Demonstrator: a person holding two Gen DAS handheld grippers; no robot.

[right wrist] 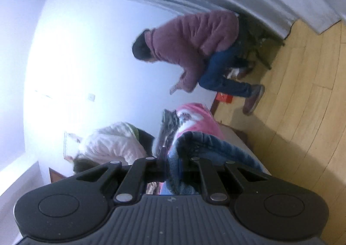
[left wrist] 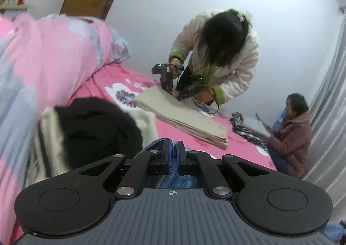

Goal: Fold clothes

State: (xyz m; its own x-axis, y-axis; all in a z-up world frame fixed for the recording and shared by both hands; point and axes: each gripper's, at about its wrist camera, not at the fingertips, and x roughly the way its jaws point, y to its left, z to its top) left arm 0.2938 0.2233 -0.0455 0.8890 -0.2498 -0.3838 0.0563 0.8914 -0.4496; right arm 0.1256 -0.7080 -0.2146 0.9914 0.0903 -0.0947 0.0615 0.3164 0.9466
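Note:
Blue denim jeans (left wrist: 176, 180) are pinched between the blue pads of my left gripper (left wrist: 173, 147), which is shut on a thin fold of them just above the pink bed sheet (left wrist: 242, 147). In the right wrist view the room appears turned on its side. There my right gripper (right wrist: 173, 158) is shut on a thick bunch of the same jeans (right wrist: 212, 145), and the denim drapes over and hides its right finger. The cloth hangs raised off the bed.
A black garment (left wrist: 95, 128) on beige cloth and a heaped pink quilt (left wrist: 49, 54) lie to the left. A person in a white jacket (left wrist: 227, 54) works two grippers on folded beige cloth (left wrist: 183, 115). Another person in mauve (left wrist: 292, 134) sits by the curtain (left wrist: 330, 104). Wooden floor (right wrist: 302, 115) lies beside the bed.

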